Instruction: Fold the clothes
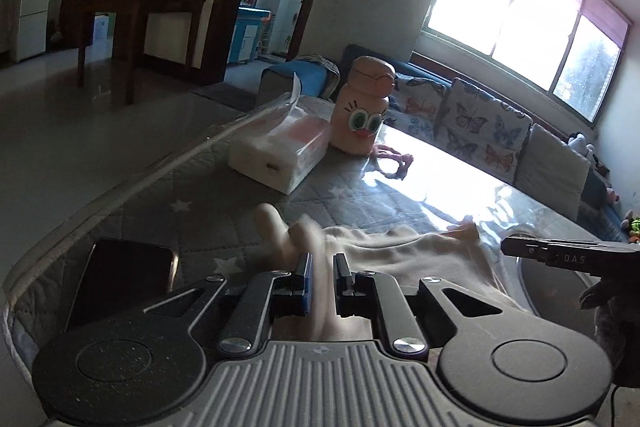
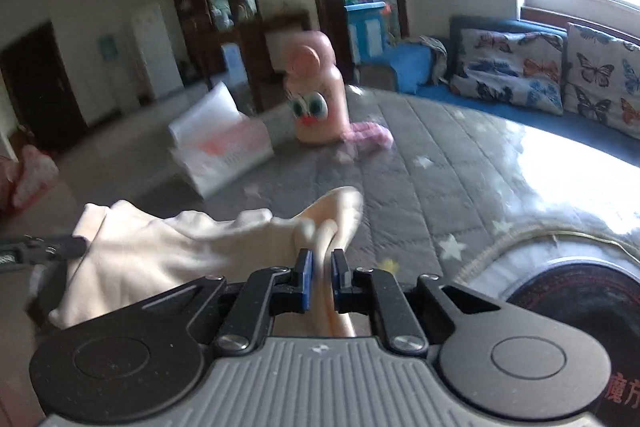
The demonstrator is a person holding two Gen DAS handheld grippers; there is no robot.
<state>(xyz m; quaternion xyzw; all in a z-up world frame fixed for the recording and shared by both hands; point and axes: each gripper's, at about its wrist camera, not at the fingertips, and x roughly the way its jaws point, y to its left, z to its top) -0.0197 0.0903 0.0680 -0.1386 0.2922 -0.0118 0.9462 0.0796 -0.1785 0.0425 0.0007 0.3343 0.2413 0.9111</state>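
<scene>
A cream garment (image 1: 400, 253) hangs stretched between both grippers above the grey star-quilted table (image 1: 224, 211). In the left wrist view my left gripper (image 1: 323, 267) is shut on one bunched corner of it, with cloth filling the gap between the blue pads. The right gripper (image 1: 506, 246) shows side-on at the right edge. In the right wrist view my right gripper (image 2: 322, 269) pinches another corner of the cream garment (image 2: 160, 251), which sags away to the left towards the left gripper (image 2: 78, 247). The cloth is blurred.
A white tissue pack (image 1: 276, 155), a peach bottle with cartoon eyes (image 1: 362, 111) and a small pink item (image 1: 394, 161) lie at the table's far side. A dark phone (image 1: 120, 275) rests near left. A round dark object (image 2: 580, 295) sits near right. Butterfly cushions (image 2: 508, 67) line a sofa beyond.
</scene>
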